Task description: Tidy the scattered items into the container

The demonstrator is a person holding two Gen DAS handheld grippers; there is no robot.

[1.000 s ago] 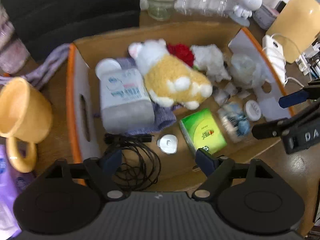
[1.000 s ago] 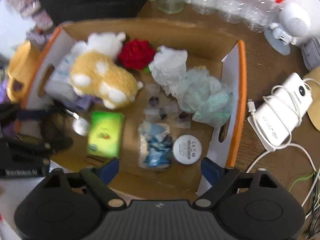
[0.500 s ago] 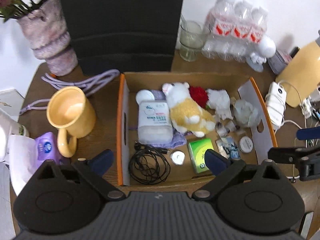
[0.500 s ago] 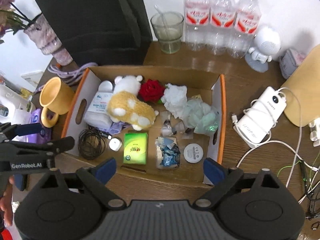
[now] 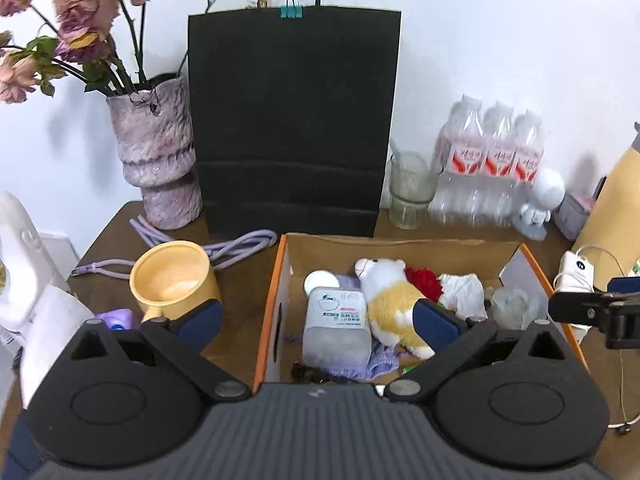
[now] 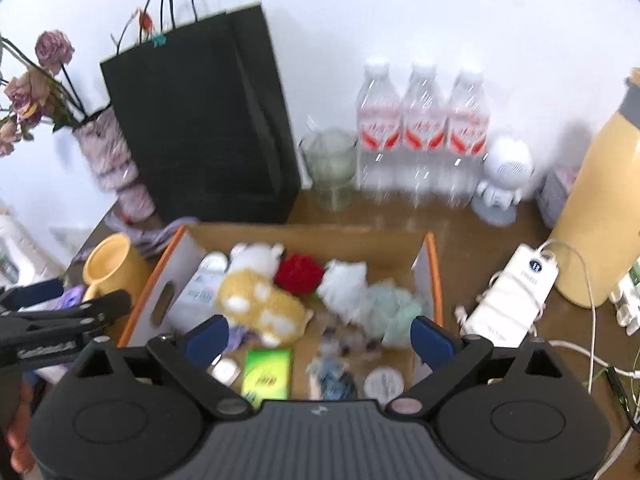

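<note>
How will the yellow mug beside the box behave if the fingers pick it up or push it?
The yellow mug looks like glazed ceramic: probably stiff, rather heavy for its size, and possibly slippery. It stands upright and looks squat, so a low push would likely slide it, not tip it. Its handle faces the left gripper, but is partly hidden.

We see the box (image 5: 272, 300) mid-table w/ plush toy (image 5: 390, 300) & bottle (image 5: 336, 324) inside; mug (image 5: 172, 280) left of it, paper bag (image 5: 294, 120) behind, power bank (image 6: 512, 296) right.

No text reads clearly; print on the white bottle (image 5: 335, 320) is too blurred.
</note>
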